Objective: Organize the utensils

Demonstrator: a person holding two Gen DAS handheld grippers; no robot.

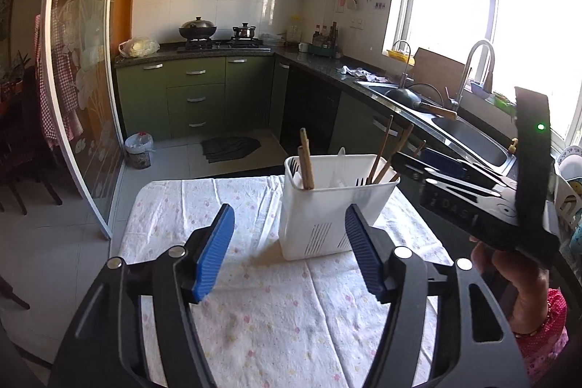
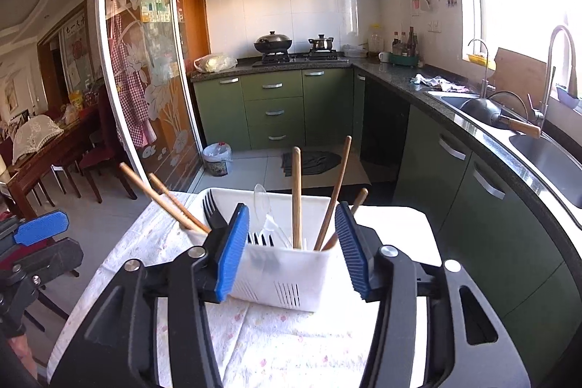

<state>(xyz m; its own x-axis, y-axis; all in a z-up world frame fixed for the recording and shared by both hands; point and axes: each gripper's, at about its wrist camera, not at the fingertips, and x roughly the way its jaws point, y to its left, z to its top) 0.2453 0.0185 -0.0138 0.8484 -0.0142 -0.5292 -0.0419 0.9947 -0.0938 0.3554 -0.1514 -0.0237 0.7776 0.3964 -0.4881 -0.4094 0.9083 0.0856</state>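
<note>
A white plastic utensil caddy (image 1: 334,210) stands on the cloth-covered table (image 1: 254,308). It holds wooden chopsticks (image 1: 305,159), black forks (image 2: 212,211) and a clear plastic spoon (image 2: 262,202). My left gripper (image 1: 289,250) is open and empty, short of the caddy's near left side. My right gripper (image 2: 291,251) is open and empty, its pads either side of the caddy (image 2: 283,279) from just above its near rim. The right gripper's body also shows in the left wrist view (image 1: 473,191) at the caddy's right.
The table's far edge drops to the kitchen floor. A green counter with a sink (image 2: 527,140) runs along the right. A sliding glass door (image 2: 145,68) stands at the left. A dining table with chairs (image 2: 47,148) is beyond it.
</note>
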